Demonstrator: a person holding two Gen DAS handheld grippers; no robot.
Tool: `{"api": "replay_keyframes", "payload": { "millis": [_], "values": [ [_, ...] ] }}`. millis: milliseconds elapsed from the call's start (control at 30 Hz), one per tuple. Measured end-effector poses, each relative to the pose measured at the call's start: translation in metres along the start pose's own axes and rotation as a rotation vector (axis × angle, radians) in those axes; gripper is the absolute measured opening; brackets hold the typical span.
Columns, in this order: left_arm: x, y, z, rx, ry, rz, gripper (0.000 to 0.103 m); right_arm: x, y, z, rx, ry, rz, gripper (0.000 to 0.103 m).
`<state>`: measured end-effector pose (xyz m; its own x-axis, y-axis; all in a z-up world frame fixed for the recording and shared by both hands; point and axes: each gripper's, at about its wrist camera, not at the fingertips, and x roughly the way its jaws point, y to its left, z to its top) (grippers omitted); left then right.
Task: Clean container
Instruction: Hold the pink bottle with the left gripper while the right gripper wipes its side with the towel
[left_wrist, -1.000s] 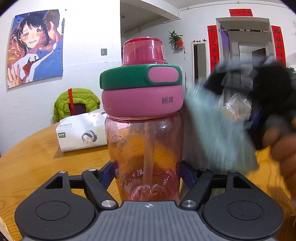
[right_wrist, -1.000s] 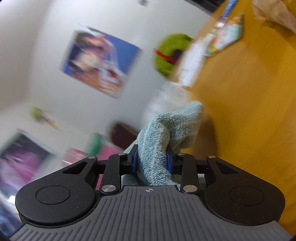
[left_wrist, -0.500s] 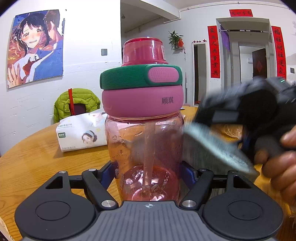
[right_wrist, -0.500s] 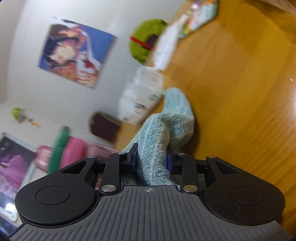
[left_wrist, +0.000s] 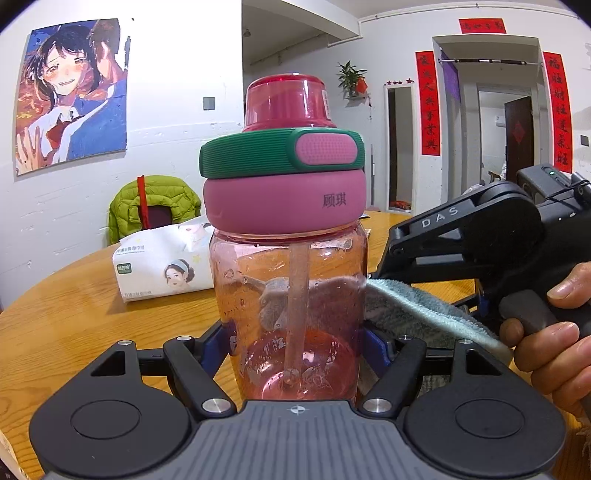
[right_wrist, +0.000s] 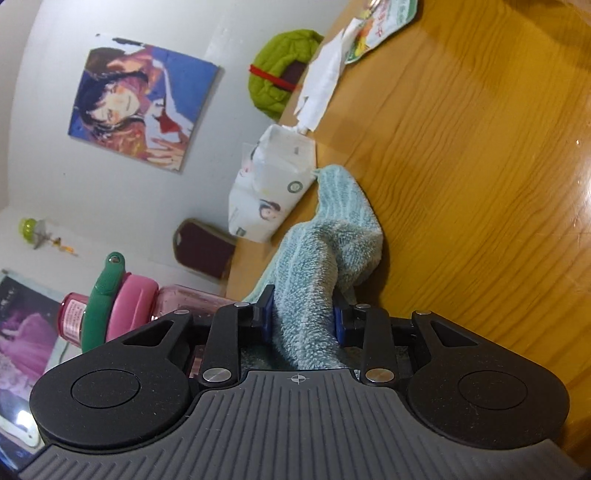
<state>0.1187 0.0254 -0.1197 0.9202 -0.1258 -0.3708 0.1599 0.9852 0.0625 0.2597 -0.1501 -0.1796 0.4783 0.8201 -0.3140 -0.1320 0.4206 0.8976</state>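
Observation:
A clear pink water bottle (left_wrist: 291, 295) with a pink lid, a green band and an inner straw stands upright on the wooden table. My left gripper (left_wrist: 295, 339) is shut on its lower body. My right gripper (right_wrist: 303, 317) is shut on a light teal towel (right_wrist: 325, 254). In the left wrist view that gripper (left_wrist: 373, 275) is tilted at the bottle's right side, and the towel (left_wrist: 417, 310) lies against the bottle's right and far side. In the right wrist view the bottle (right_wrist: 122, 306) shows at the lower left.
A white tissue pack (left_wrist: 162, 266) lies on the round wooden table (left_wrist: 74, 317) behind the bottle on the left. A green jacket (left_wrist: 155, 203) hangs on a chair beyond it. A snack packet (right_wrist: 380, 26) lies farther along the table.
My right gripper has come down and in against the bottle's right side, and the towel has gone from hanging in the air to wrapping behind the bottle. The left gripper and bottle have stayed still.

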Motion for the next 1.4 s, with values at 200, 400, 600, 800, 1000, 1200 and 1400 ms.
{"api": "replay_keyframes", "payload": {
  "millis": [200,400,600,800,1000,1200,1400],
  "values": [
    [-0.018,-0.011,0.0,-0.057,0.013,0.083,0.084,-0.013,0.008,0.001,-0.06,-0.102,0.068,0.036],
    [-0.016,-0.02,-0.003,-0.011,0.032,0.065,0.083,-0.016,0.012,-0.001,-0.077,-0.112,0.07,0.036],
    [-0.002,-0.014,0.001,0.012,0.005,0.036,0.079,-0.016,0.016,-0.004,-0.093,-0.101,0.057,0.036],
    [0.004,-0.002,0.0,0.005,-0.001,-0.017,0.071,-0.014,0.016,-0.005,-0.091,-0.08,0.029,0.036],
    [0.004,0.0,-0.001,0.007,-0.004,-0.029,0.071,-0.021,0.014,-0.004,-0.087,-0.1,0.099,0.035],
    [0.004,0.0,0.0,0.007,-0.005,-0.028,0.071,-0.036,-0.002,0.004,0.076,-0.11,0.461,0.036],
    [0.004,0.0,0.0,0.007,-0.005,-0.028,0.071,-0.006,-0.01,0.001,0.079,0.001,0.118,0.037]
  ]
}}
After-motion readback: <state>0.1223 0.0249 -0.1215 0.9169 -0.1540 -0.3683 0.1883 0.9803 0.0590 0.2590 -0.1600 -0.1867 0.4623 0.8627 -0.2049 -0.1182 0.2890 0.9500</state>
